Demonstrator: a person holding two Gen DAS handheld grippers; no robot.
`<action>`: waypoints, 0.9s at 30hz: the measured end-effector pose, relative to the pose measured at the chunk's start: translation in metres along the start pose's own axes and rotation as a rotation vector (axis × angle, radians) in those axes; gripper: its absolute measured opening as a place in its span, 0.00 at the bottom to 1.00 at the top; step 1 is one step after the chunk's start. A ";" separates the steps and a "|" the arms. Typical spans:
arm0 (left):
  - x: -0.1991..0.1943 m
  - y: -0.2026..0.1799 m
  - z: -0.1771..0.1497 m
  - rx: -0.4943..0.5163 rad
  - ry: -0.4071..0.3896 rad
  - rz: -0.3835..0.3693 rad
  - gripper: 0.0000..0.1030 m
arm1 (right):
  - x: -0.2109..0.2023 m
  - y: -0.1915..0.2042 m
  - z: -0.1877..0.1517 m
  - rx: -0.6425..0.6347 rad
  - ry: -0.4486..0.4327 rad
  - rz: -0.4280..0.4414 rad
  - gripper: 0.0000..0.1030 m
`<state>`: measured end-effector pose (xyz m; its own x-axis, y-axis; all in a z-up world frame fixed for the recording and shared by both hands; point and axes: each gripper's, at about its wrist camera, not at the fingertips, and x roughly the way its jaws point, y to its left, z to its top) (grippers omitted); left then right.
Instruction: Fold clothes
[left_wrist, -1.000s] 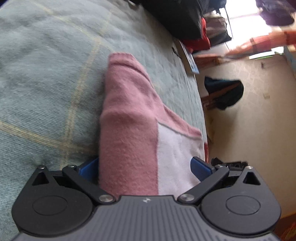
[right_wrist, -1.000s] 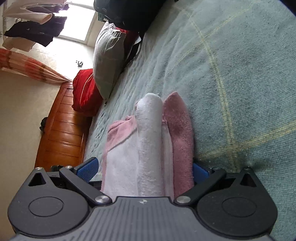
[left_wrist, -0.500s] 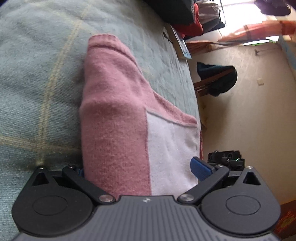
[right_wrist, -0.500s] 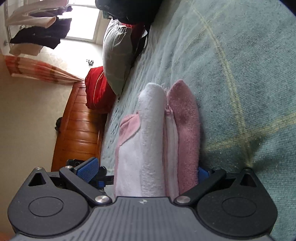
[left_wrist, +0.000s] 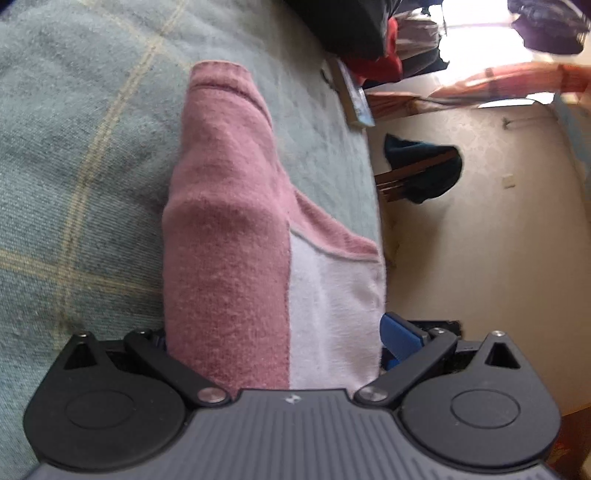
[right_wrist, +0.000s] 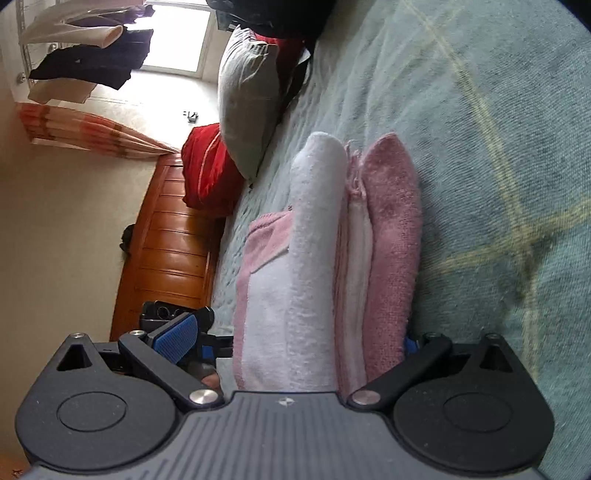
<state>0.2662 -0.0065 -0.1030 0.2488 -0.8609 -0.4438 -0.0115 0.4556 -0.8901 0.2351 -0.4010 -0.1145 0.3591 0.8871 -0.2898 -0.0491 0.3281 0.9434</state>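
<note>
Towel (left_wrist: 229, 258) shifted rightward on green plaid bedspread (left_wrist: 74, 147); wooden headboard (right_wrist: 170, 251) beyond.

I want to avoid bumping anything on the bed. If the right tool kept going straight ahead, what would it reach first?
The folded pink and white towel already fills the right tool. Beyond it, probably the grey pillow, though depth is unclear.

We see a folded towel (left_wrist: 229, 258) lying on a bed (left_wrist: 74, 147), its near end sitting between the fingers of our left hand-held gripper (left_wrist: 273, 343). Our right hand-held gripper (right_wrist: 295, 343) straddles the towel's stacked layers (right_wrist: 321, 258). Beyond it, a pillow (right_wrist: 247, 96) stands against a cushion (right_wrist: 207, 173) and the headboard (right_wrist: 170, 243).
</note>
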 end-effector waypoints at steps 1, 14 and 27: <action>-0.001 0.002 -0.001 -0.002 -0.002 -0.008 0.98 | 0.000 0.000 0.000 -0.001 0.000 -0.001 1.00; -0.012 -0.003 -0.004 -0.021 -0.010 -0.052 0.98 | -0.001 0.009 -0.007 -0.014 0.003 0.007 1.00; -0.052 -0.012 0.007 -0.006 -0.077 -0.059 0.98 | 0.019 0.037 -0.010 -0.021 0.035 -0.011 1.00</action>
<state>0.2601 0.0342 -0.0686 0.3231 -0.8662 -0.3812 -0.0004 0.4027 -0.9153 0.2306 -0.3686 -0.0867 0.3272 0.8940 -0.3060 -0.0648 0.3442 0.9366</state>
